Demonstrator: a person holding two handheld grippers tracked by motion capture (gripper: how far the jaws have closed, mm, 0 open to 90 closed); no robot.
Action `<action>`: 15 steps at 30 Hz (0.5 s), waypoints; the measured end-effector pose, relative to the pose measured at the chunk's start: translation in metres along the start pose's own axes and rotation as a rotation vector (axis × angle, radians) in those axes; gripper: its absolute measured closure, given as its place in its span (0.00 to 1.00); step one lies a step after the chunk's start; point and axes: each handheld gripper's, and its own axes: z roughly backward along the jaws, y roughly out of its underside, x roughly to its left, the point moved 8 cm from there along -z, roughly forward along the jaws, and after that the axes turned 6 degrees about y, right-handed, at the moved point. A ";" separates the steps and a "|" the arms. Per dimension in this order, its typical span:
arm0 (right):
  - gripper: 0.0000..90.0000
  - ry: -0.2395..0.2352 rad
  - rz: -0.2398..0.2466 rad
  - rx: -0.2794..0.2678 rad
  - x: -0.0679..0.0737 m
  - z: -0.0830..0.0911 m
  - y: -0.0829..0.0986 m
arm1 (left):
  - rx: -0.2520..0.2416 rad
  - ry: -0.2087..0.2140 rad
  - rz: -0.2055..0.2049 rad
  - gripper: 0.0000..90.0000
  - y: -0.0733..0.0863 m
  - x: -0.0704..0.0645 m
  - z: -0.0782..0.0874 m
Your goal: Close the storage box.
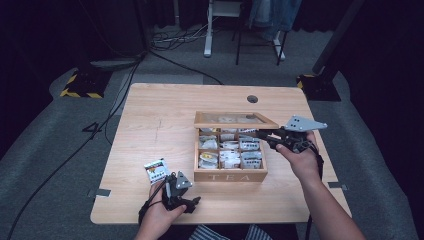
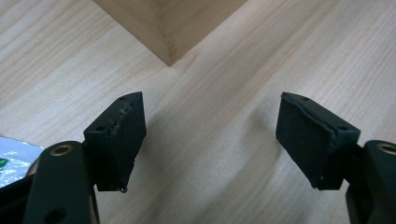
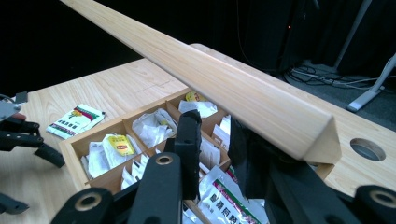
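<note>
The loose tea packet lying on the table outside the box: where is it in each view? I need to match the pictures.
High view: packet lies lower left of centre, left of the box.
Left gripper view: its silvery corner peeks in at the left edge.
Right gripper view: packet lies at mid-left.
Shared landmark: the box's corner nearest the packet.

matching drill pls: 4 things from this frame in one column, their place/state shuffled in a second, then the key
Things:
1. left gripper
2. right gripper
3. loose tea packet
4. tea box lid

States:
A. raised, partly open over the compartments
B. flat on the table, left of the box
C. jaws wide apart over bare tabletop, holding nothing
D. jaws reaching in under the lid's right end, above the packets in the tea box

Pairs: 1-C, 2-D, 3-B, 4-A
</note>
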 end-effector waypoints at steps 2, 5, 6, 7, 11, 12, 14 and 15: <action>0.82 -0.004 -0.005 0.008 0.000 0.001 0.000 | -0.021 -0.006 -0.016 0.24 -0.001 0.000 -0.003; 0.82 -0.013 -0.014 0.025 -0.001 0.004 0.000 | -0.060 -0.001 -0.030 0.19 -0.001 0.001 -0.006; 0.82 -0.014 -0.017 0.032 -0.001 0.005 0.000 | -0.074 0.001 -0.030 0.18 -0.001 0.001 -0.007; 0.80 -0.020 -0.023 0.039 0.000 0.005 0.001 | -0.074 0.000 -0.030 0.18 -0.001 0.001 -0.007; 0.79 -0.033 -0.031 0.091 -0.001 0.007 0.004 | -0.076 -0.002 -0.025 0.18 -0.002 0.001 -0.008; 0.79 -0.036 -0.031 0.093 0.000 0.007 0.005 | -0.076 -0.003 -0.025 0.18 -0.002 0.002 -0.008; 0.78 -0.038 -0.029 0.103 0.000 0.007 0.005 | -0.078 -0.006 -0.021 0.18 -0.002 0.001 -0.008; 0.78 -0.039 -0.027 0.108 0.001 0.008 0.006 | -0.078 -0.006 -0.022 0.18 -0.003 0.002 -0.008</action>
